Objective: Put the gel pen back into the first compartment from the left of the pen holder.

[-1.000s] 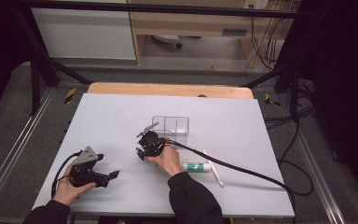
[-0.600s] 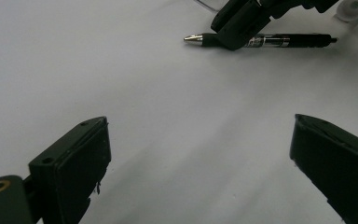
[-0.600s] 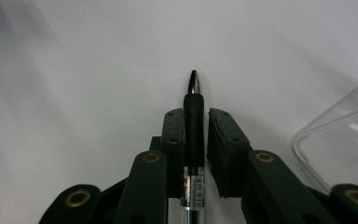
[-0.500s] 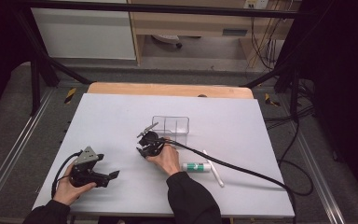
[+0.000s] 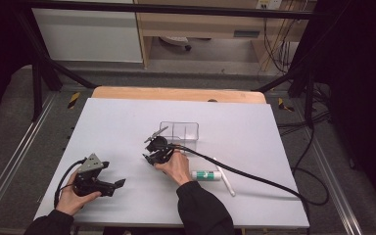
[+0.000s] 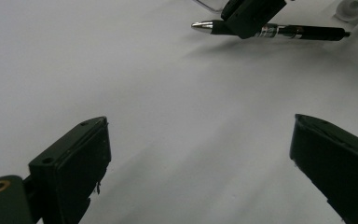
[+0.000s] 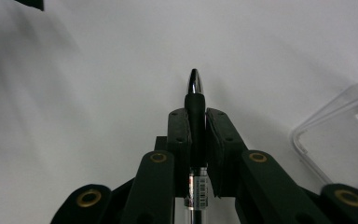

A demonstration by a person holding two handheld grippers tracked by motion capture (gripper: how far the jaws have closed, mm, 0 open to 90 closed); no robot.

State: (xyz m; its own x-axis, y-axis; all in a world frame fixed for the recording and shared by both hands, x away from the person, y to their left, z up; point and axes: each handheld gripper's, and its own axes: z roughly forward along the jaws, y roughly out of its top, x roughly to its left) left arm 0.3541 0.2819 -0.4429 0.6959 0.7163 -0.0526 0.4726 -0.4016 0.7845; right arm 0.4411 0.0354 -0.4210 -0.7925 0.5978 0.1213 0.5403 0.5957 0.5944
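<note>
White and mostly bare, the worktop [image 5: 127, 127] is carrying a clear box [image 5: 179, 131] near its middle, with a white tube [image 5: 206, 174] and a white stick [image 5: 223, 176] lying nearer the person. The right tongs [image 7: 195, 122] are clamping a black pen [image 7: 195, 109] lengthwise, its silver tip pointing forward, just beside the box. The pen is likely being carried; next comes lining it up over the box and letting go. The left tongs [image 6: 200, 163] are resting wide apart, holding nothing.
</note>
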